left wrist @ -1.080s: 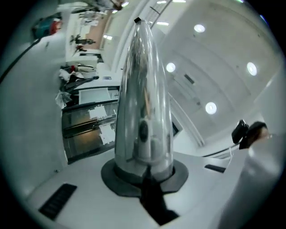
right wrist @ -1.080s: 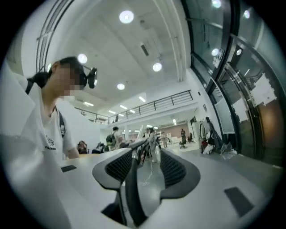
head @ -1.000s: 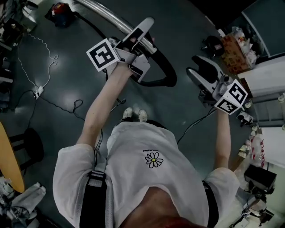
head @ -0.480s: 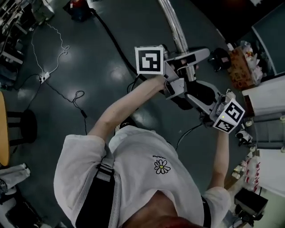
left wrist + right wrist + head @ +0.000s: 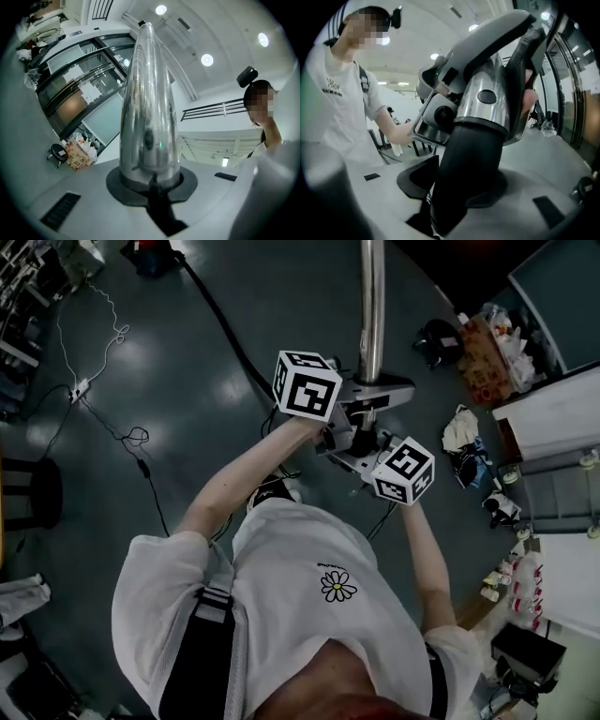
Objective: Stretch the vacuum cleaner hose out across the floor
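My left gripper (image 5: 373, 390) is shut on the chrome wand tube (image 5: 372, 306), which points away from me in the head view. In the left gripper view the tube (image 5: 149, 108) rises straight out of the shut jaws (image 5: 151, 180). My right gripper (image 5: 349, 448) sits just below and right of the left one. In the right gripper view it (image 5: 454, 187) is shut on the black hose cuff (image 5: 466, 164) under the chrome handle piece (image 5: 487, 103). The black hose (image 5: 220, 320) runs over the floor from my hands to the vacuum cleaner body (image 5: 150, 254) at the top left.
A white cable with a power strip (image 5: 80, 390) and a thin black cable (image 5: 141, 442) lie on the floor at the left, near a black stool (image 5: 28, 493). A cardboard box (image 5: 487, 343), a crumpled bag (image 5: 464, 442) and a white cabinet (image 5: 553, 418) crowd the right side.
The right gripper has moved left from open floor to just under the left gripper and closed on the hose cuff. The chrome tube has swung from slanting left to pointing straight away.
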A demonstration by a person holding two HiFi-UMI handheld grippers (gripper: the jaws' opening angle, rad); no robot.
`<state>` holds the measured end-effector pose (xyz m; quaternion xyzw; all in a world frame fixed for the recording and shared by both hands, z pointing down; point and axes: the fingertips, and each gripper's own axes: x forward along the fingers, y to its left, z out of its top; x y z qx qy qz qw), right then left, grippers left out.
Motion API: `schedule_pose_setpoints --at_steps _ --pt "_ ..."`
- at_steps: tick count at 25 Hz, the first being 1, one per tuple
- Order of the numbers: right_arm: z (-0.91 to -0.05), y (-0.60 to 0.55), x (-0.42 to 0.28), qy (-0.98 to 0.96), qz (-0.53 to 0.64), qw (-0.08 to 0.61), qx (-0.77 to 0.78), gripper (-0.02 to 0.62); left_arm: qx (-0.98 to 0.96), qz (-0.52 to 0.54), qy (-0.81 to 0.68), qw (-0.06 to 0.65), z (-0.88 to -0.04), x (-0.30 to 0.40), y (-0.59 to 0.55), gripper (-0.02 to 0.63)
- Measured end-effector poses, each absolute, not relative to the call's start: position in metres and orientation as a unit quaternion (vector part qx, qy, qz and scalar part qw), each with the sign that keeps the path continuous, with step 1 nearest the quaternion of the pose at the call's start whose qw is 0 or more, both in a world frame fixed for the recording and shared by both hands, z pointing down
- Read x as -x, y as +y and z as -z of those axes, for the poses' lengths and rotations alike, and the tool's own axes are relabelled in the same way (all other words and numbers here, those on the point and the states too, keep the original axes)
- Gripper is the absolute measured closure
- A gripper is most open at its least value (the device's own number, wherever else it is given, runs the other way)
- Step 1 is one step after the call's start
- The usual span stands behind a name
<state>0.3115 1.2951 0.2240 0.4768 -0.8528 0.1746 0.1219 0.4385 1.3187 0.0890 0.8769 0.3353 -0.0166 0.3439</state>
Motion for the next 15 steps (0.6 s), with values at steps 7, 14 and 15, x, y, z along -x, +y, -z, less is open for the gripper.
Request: schedule_pose_setpoints --at_steps 7,14,15 --pt "-0.246 1.313 -0.328 -0.849 -0.167 0.166 -0.473 0.407 -0.888 0.002 0.334 0.315 -0.103 -0.455 1.342 0.566" --pt "-0.250 1.315 -0.349 -0.849 -0.174 0.156 -0.473 0.407 -0.889 -0.013 0.333 0.313 -0.111 -0.480 1.345 0.566" --pt "-0.253 1.317 -0.349 -0.850 -0.174 0.159 -0.471 0.407 -0.889 -0.014 0.332 0.315 -0.114 -0.481 1.346 0.566"
